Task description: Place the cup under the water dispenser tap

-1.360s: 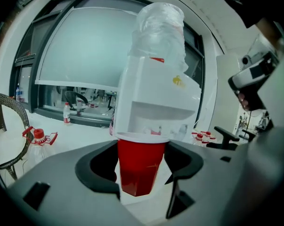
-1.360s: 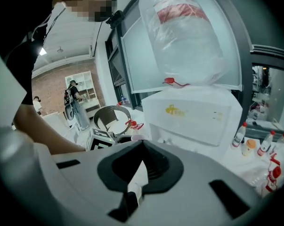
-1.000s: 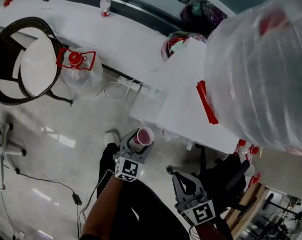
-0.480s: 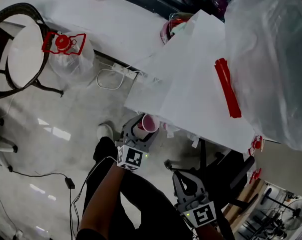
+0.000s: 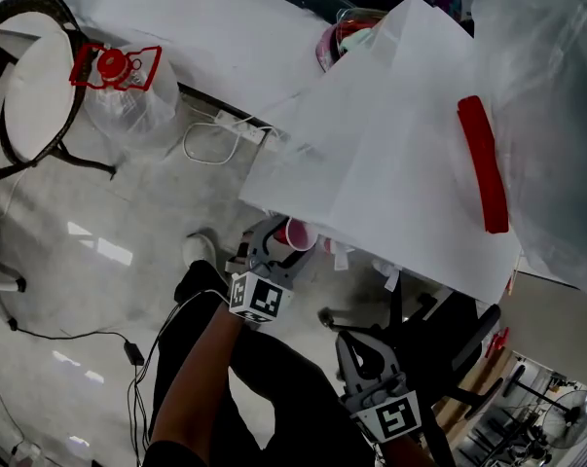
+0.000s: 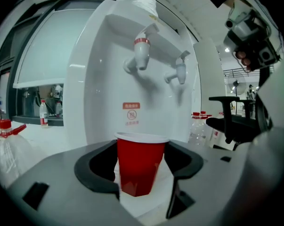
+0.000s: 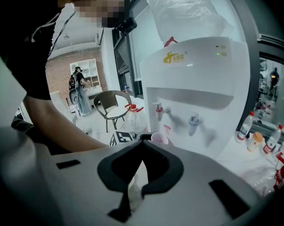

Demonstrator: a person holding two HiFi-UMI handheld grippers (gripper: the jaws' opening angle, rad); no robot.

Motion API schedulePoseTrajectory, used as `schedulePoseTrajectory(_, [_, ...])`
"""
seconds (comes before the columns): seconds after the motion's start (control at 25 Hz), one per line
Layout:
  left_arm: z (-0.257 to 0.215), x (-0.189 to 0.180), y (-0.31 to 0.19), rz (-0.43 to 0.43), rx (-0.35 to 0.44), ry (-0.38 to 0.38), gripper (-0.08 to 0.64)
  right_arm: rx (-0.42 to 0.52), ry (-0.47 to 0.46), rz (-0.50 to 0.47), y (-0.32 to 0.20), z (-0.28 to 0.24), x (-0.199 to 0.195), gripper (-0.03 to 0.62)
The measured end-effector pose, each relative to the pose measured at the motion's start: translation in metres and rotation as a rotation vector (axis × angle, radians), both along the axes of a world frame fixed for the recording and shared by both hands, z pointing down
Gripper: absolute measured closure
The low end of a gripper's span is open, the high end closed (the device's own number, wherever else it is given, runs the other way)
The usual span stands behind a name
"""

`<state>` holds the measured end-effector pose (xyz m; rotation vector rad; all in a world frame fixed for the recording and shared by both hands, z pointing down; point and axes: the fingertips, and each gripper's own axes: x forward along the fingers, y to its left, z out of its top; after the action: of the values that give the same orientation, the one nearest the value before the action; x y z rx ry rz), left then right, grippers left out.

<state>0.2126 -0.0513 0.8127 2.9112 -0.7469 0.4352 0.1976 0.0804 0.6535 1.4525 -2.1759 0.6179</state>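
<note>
1. Since a second ago, my left gripper (image 5: 279, 244) has carried the cup (image 5: 302, 233) in from over the open floor (image 5: 128, 222) to the dispenser (image 5: 390, 163). In the head view the rim now sits at the near edge of its white top.
2. I judge this to be the approach. The cup is still in the air and not yet set down. In the left gripper view the dispenser front fills the far side. The red tap (image 6: 142, 55) hangs high and a little beyond the cup, and a second tap (image 6: 179, 72) is to its right.
3. Next, I think, I must push the cup further in until it stands straight below a tap. Then I lower it level onto whatever ledge lies there, which I cannot see, and only then let go.
4. My left forearm reaches out toward the dispenser, and the gripper tips slightly downward. Its jaws stand wide, clamped on the sides of the cup, which is upright.
5. My right gripper (image 5: 357, 344) hangs back, nearer and to the right. It faces the dispenser with its jaws closed together on nothing.
</note>
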Motion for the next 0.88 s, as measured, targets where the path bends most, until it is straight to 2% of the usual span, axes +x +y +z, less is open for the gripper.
schedulePoseTrajectory(0.16, [0.007, -0.003, -0.002, -0.001, -0.023, 0.018, 0.261, -0.013, -0.013, 0.001, 0.001, 0.009, -0.007, 0.594])
schedulePoseTrajectory(0.44, [0.035, -0.030, -0.007, -0.067, -0.110, -0.036, 0.261, -0.016, -0.039, -0.001, -0.004, 0.014, -0.017, 0.592])
schedulePoseTrajectory(0.64, [0.031, -0.024, -0.008, -0.050, -0.100, -0.037, 0.268, -0.015, -0.040, 0.009, -0.010, 0.014, -0.017, 0.593])
schedulePoseTrajectory(0.88, [0.035, -0.015, -0.006, -0.040, -0.100, -0.076, 0.268, -0.017, -0.034, 0.007, -0.012, 0.016, -0.016, 0.594])
